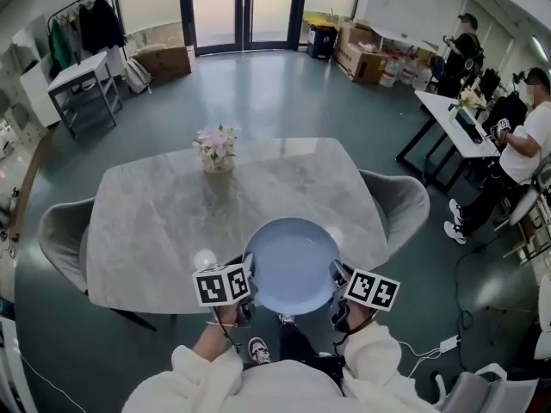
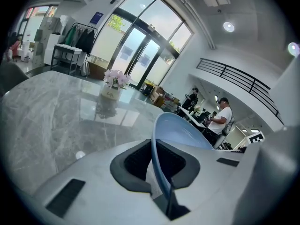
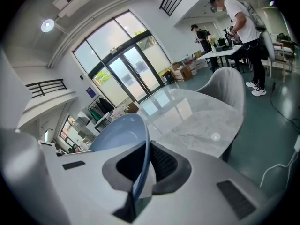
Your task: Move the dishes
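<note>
The left gripper (image 1: 244, 286) and right gripper (image 1: 338, 276) are clamping their fingers on the blue plate (image 1: 293, 263) over the worktop (image 1: 159, 222) near edge; placement is seemingly outstanding.

Bright, even daylight enters through the glass doors (image 1: 245, 7), and a round ceiling lamp (image 2: 228, 26) glows overhead. The marble table (image 1: 164, 213) carries soft glare patches. Both gripper views bend strongly and darken at their edges.

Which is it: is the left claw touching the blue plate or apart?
Touching. The left gripper view shows the blue plate clamped by its rim in the left claw.
</note>
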### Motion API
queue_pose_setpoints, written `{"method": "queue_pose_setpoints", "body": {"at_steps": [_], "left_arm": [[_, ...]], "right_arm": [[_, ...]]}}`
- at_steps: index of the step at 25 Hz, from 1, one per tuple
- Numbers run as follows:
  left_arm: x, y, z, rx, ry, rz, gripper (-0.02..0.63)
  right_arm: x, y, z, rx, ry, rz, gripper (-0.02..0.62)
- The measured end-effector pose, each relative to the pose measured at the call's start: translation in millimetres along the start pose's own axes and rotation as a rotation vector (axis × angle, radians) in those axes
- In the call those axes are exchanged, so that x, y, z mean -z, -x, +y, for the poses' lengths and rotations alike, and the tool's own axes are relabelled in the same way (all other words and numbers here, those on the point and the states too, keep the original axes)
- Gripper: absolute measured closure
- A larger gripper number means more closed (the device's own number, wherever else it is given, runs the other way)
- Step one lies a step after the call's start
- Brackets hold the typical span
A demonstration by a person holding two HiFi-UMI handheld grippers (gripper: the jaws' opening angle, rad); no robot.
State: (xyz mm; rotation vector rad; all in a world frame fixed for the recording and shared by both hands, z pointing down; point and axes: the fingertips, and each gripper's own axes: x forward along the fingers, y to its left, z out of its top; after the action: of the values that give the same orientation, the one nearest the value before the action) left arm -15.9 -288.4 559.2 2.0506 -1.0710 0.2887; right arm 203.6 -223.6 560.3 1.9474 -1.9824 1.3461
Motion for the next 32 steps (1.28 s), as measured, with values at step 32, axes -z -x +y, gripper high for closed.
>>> {"method": "queue_pose_setpoints", "body": {"at_steps": [32], "left_arm": [[-66, -83, 18, -0.096, 0.018, 0.000, 0.580]], "right_arm": [[-75, -94, -13, -0.047, 0.017, 0.082, 0.520]]}}
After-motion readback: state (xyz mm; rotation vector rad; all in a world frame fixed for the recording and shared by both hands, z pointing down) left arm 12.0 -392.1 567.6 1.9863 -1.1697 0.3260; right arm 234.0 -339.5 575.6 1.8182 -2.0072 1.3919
